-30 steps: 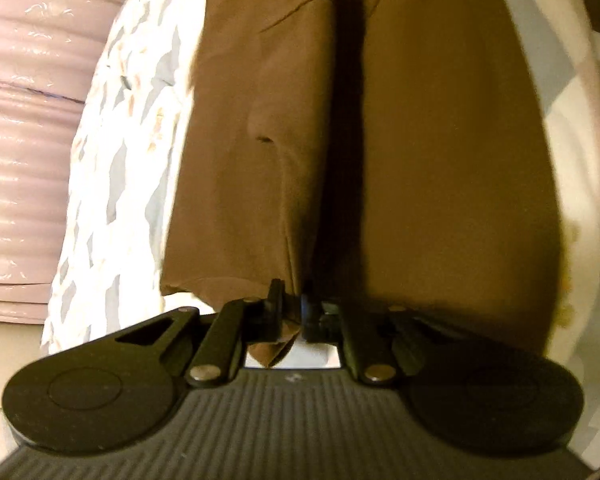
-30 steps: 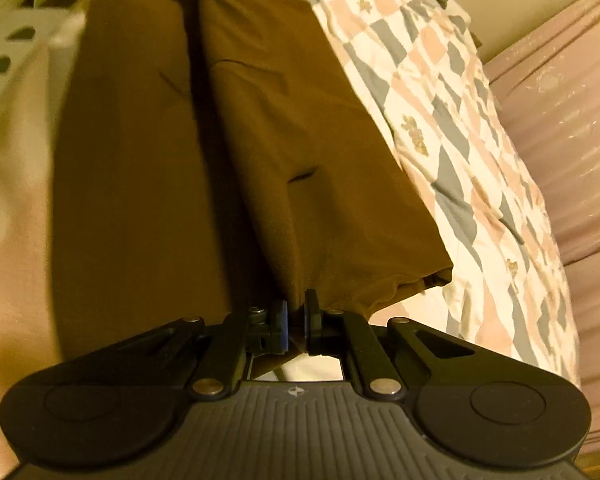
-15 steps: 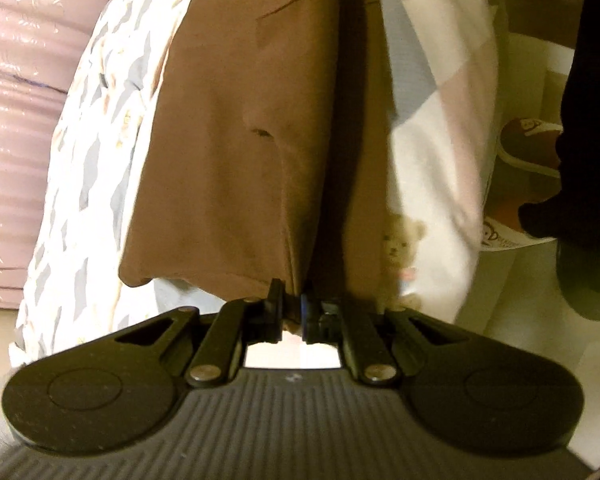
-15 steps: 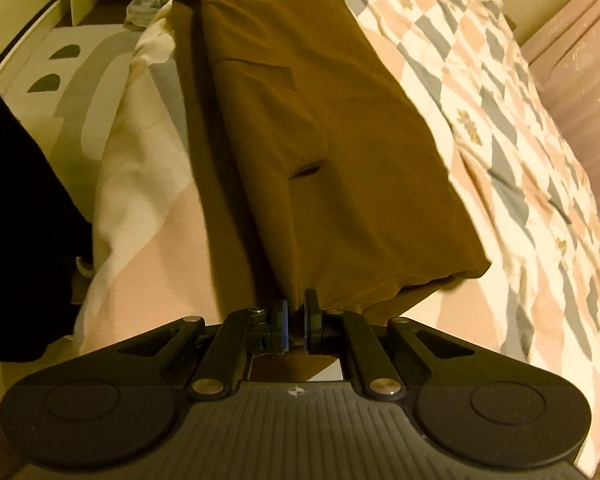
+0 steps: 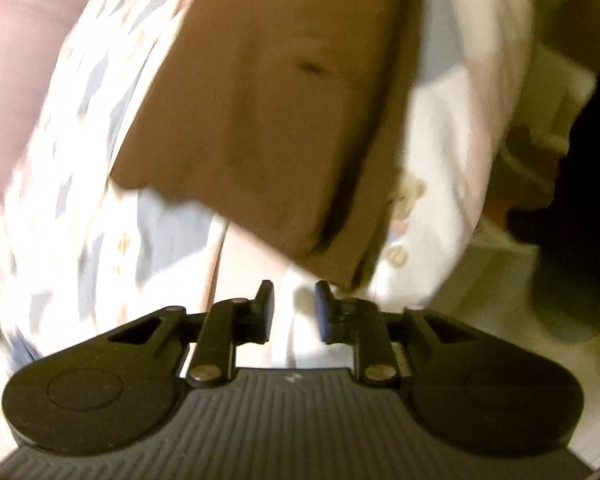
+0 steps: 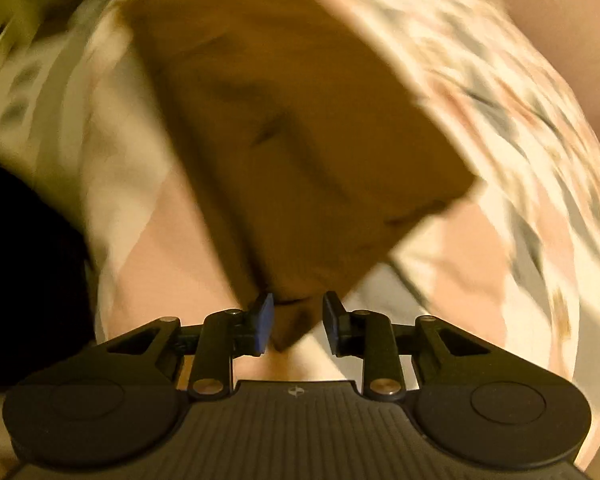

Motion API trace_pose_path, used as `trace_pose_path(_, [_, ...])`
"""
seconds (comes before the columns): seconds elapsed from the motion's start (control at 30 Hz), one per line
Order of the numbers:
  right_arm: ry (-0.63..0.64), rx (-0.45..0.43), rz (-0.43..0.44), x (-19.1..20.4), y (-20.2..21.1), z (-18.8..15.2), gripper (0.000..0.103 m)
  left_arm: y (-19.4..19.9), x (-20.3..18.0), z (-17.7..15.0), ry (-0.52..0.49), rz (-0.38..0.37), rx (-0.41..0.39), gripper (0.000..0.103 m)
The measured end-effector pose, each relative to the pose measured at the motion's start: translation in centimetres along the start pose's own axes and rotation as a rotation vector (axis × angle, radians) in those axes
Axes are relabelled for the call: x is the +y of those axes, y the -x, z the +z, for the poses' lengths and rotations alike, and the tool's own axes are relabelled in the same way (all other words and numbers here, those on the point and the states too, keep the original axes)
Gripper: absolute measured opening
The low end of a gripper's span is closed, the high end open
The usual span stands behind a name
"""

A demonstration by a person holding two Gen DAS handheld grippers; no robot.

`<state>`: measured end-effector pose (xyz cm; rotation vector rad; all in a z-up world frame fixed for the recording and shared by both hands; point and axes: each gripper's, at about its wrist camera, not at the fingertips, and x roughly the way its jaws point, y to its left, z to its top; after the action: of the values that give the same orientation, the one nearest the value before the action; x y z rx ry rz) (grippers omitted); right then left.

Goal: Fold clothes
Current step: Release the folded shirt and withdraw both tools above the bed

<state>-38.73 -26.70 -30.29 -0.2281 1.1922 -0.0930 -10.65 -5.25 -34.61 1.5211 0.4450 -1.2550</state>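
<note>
brown garment (image 6: 300, 148) lies folded near the bedspread's (image 5: 80, 208) edge; left gripper (image 5: 294, 312) and right gripper (image 6: 296, 322) gape, holding nothing; further folds likely remain.

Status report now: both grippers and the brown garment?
Left gripper open, empty. Right gripper open, corner of brown garment between fingers. Garment folded on bed. Nothing blocking.

Both views are smeared by motion; the brown garment (image 6: 300, 140) shows no sharp hem or seam in the right wrist view, and its top runs off the upper edge of the left wrist view; the patterned bedspread (image 5: 80, 200) is a streaky blur at left; a dark shape (image 5: 572, 220) at right cannot be made out.
</note>
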Motion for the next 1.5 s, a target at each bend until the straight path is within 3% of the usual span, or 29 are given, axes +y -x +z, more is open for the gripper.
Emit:
trace_pose_path(0.1, [-0.285, -0.114, -0.014, -4.6, 1.3, 1.7, 0.029, 1.9, 5.4, 1.0, 0.210, -0.027, -0.053, 0.021])
trace_pose_path(0.17, [-0.424, -0.187, -0.047, -7.1, 0.3, 3.2, 0.029, 2.0, 7.0, 2.8, 0.343, -0.011, -0.134, 0.021])
trace_pose_path(0.23, [-0.506, -0.237, -0.069, -8.8, -1.8, 5.1, 0.027, 1.7, 7.8, 4.8, 0.470, 0.001, -0.225, 0.022])
trace_pose_path(0.37, [-0.528, -0.255, -0.094, -10.0, -6.8, 8.4, 0.025, -2.7, 10.7, 8.8, 0.585, 0.018, -0.320, 0.023])
trace_pose_path(0.43, [-0.499, -0.196, -0.108, -10.2, -9.9, 8.7, 0.026, -6.1, 11.0, 9.3, 0.632, -0.029, -0.285, 0.023])
trace_pose_path(0.5, [-0.496, -0.120, -0.104, -10.4, -12.6, 7.6, 0.023, -11.8, 11.8, 8.0, 0.637, -0.074, -0.196, 0.024])
trace_pose_path(0.53, [-0.517, -0.120, -0.096, -10.7, -13.0, 7.1, 0.021, -12.3, 12.6, 7.4, 0.633, -0.084, -0.173, 0.025])
trace_pose_path(0.67, [-0.561, -0.115, -0.152, -11.1, -11.2, 8.0, 0.022, -10.6, 14.1, 6.7, 0.700, -0.075, -0.163, 0.023])
trace_pose_path(0.77, [-0.518, -0.196, -0.184, -10.1, -8.9, 10.4, 0.024, -8.1, 14.8, 6.9, 0.744, -0.064, -0.215, 0.021])
trace_pose_path(0.87, [-0.453, -0.276, -0.069, -7.6, -9.2, 14.0, 0.028, -7.8, 13.9, 9.1, 0.691, -0.081, -0.248, 0.023])
trace_pose_path(0.93, [-0.392, -0.235, -0.043, -6.1, -11.6, 15.5, 0.029, -9.4, 13.6, 9.8, 0.670, -0.084, -0.234, 0.025])
trace_pose_path(1.03, [-0.424, -0.132, -0.105, -7.2, -14.9, 14.3, 0.027, -12.1, 14.9, 8.4, 0.796, -0.120, -0.215, 0.031])
trace_pose_path(1.07, [-0.470, -0.109, -0.125, -8.2, -15.4, 13.2, 0.026, -12.3, 15.7, 7.6, 0.836, -0.121, -0.203, 0.027])
trace_pose_path(1.1, [-0.522, -0.106, -0.123, -9.4, -15.0, 12.0, 0.025, -12.3, 16.2, 6.9, 0.853, -0.102, -0.178, 0.014])
trace_pose_path(1.2, [-0.559, -0.087, -0.164, -11.2, -12.3, 10.2, 0.025, -10.0, 15.8, 5.0, 0.912, -0.052, -0.119, 0.016])
trace_pose_path(1.27, [-0.539, -0.113, -0.158, -10.8, -9.4, 9.7, 0.028, -6.5, 14.6, 4.0, 0.971, -0.089, -0.148, 0.016])
trace_pose_path(1.4, [-0.446, -0.161, 0.001, -6.7, -5.2, 8.3, 0.030, 0.4, 9.6, 3.2, 1.000, -0.186, -0.208, 0.020])
trace_pose_path(1.5, [-0.403, -0.064, 0.077, -4.3, -6.2, 5.9, 0.031, -0.2, 4.9, 4.0, 1.099, -0.266, -0.105, 0.021])
